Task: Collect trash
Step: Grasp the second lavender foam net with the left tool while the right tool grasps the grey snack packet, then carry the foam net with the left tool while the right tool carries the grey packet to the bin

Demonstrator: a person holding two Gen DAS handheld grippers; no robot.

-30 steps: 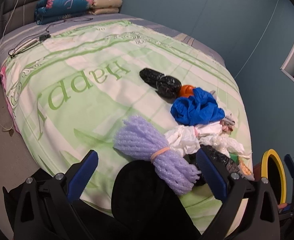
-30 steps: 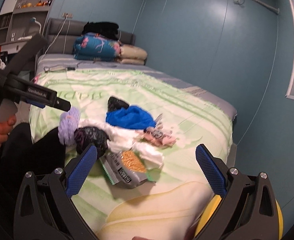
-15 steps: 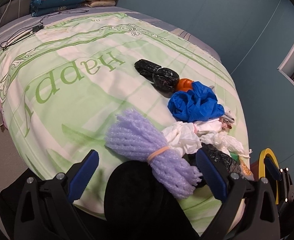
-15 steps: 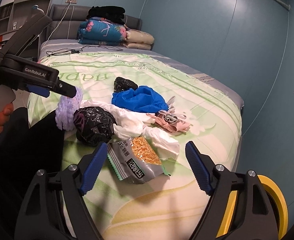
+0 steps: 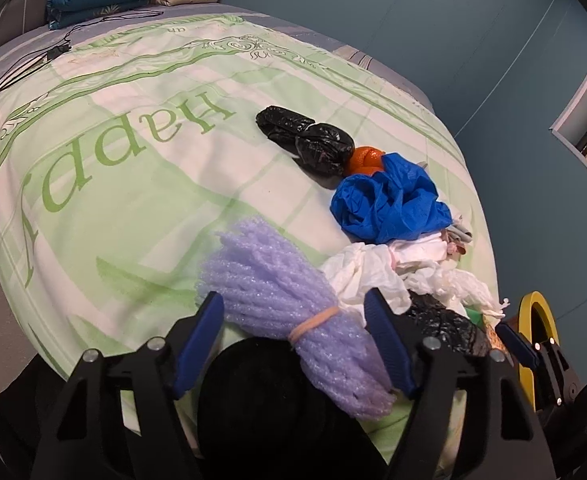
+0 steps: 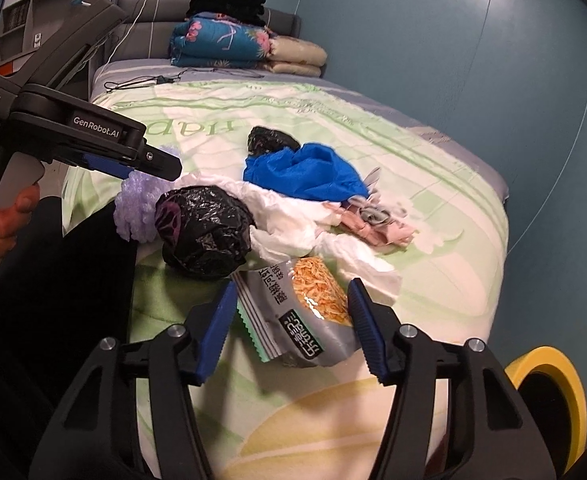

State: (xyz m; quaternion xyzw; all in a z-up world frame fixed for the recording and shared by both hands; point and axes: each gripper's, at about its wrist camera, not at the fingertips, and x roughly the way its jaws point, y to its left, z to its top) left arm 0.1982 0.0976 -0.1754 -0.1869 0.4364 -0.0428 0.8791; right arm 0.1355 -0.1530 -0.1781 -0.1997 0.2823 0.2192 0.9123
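Trash lies in a heap on the bed's near end. My left gripper (image 5: 295, 340) is open, its blue pads on either side of a purple foam-net bundle (image 5: 293, 300) tied with a rubber band. My right gripper (image 6: 289, 320) is open around a grey snack packet (image 6: 301, 312), not gripping it. Beside these lie a black bag ball (image 6: 205, 236), white crumpled paper (image 6: 289, 216), a blue plastic bag (image 5: 389, 204), a second black bag (image 5: 305, 140) and an orange (image 5: 365, 160). The left gripper also shows in the right wrist view (image 6: 149, 164).
The green-and-white bedspread (image 5: 133, 152) covers the bed. Folded quilts (image 6: 245, 44) and a cable (image 5: 25, 68) lie at the head end. A yellow-rimmed bin (image 6: 549, 396) stands on the floor by the bed's foot. Blue walls are close on the far side.
Both grippers moved forward and lower toward the heap and narrowed. The left now straddles the purple bundle, the right straddles the snack packet.
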